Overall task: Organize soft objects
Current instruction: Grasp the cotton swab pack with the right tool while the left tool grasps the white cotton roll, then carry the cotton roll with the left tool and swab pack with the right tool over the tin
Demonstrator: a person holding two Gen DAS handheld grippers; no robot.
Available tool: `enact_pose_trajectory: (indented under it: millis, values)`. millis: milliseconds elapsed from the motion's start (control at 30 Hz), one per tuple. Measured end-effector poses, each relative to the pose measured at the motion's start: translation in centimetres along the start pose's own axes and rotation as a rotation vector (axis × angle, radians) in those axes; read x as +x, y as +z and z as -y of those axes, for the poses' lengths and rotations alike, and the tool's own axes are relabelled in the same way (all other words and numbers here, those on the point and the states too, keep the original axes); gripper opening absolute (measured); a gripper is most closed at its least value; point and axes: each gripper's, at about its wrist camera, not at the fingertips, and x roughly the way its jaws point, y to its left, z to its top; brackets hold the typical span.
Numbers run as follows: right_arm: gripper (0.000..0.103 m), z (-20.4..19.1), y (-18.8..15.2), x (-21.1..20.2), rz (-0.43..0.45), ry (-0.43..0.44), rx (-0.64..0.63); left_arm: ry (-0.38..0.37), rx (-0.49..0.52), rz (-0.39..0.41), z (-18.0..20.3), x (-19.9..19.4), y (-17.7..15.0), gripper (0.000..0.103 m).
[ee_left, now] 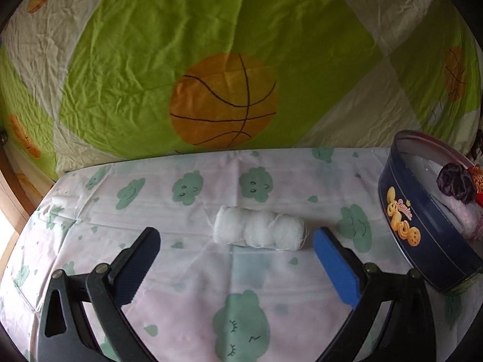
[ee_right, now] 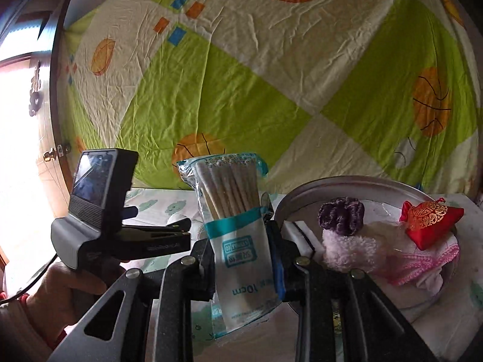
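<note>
A white gauze roll (ee_left: 259, 228) lies on the cloud-print cloth (ee_left: 187, 274). My left gripper (ee_left: 237, 241) stands open just short of it, one finger on each side and neither touching. My right gripper (ee_right: 241, 259) is shut on a clear packet of cotton swabs (ee_right: 238, 235), held upright above the cloth. To its right is a round blue tin (ee_right: 305, 193), also in the left wrist view (ee_left: 422, 235). The tin holds a purple knitted piece (ee_right: 341, 215), a pale fluffy piece (ee_right: 347, 249), pink knitwear (ee_right: 422, 264) and a red pouch (ee_right: 428, 221).
A green and cream quilt (ee_left: 211, 30) with basketball prints rises behind the cloth. In the right wrist view a person's hand (ee_right: 63, 283) holds the left gripper's body (ee_right: 99, 211) at the left. A bright door is at the far left.
</note>
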Motion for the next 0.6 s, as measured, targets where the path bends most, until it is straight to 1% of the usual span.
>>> enact_pose_trajectory:
  millis: [100, 133, 200, 233, 267, 300, 367, 433, 500, 533, 600]
  values:
    - [0.03, 0.1, 0.1, 0.4, -0.008, 0.002, -0.009, -0.02, 0.047, -0.069, 1.7, 2.4, 0.8, 0.103]
    - [0.03, 0.1, 0.0, 0.5, -0.01, 0.003, -0.011, -0.016, 0.061, -0.093, 2.1, 3.1, 1.0, 0.103]
    - [0.03, 0.2, 0.0, 0.6, -0.015, 0.016, -0.003, 0.018, 0.074, -0.141, 2.5, 4.5, 1.4, 0.101]
    - [0.03, 0.3, 0.0, 0.4, -0.016, 0.017, 0.001, 0.022, 0.065, -0.174, 2.4, 5.3, 1.3, 0.092]
    - [0.03, 0.3, 0.0, 0.4, -0.014, 0.015, 0.004, 0.012, 0.05, -0.209, 2.1, 6.0, 1.3, 0.09]
    - [0.03, 0.3, 0.1, 0.4, -0.014, 0.014, 0.006, -0.029, 0.019, -0.217, 1.6, 6.1, 1.2, 0.08]
    - [0.03, 0.5, 0.2, 0.5, -0.02, 0.014, 0.016, -0.076, -0.04, -0.224, 0.5, 6.3, 1.1, 0.08]
    - [0.03, 0.5, 0.1, 0.5, -0.025, 0.011, 0.02, -0.108, -0.074, -0.21, -0.1, 6.0, 1.0, 0.08]
    - [0.03, 0.5, 0.1, 0.5, -0.02, -0.001, 0.016, -0.111, -0.089, -0.182, -0.3, 5.4, 1.1, 0.08]
    - [0.03, 0.5, 0.1, 0.4, -0.015, -0.006, 0.014, -0.107, -0.094, -0.155, -0.5, 4.8, 1.1, 0.08]
    - [0.03, 0.6, 0.2, 0.2, 0.005, -0.017, 0.01, -0.064, -0.101, -0.084, -0.6, 3.4, 1.0, 0.08]
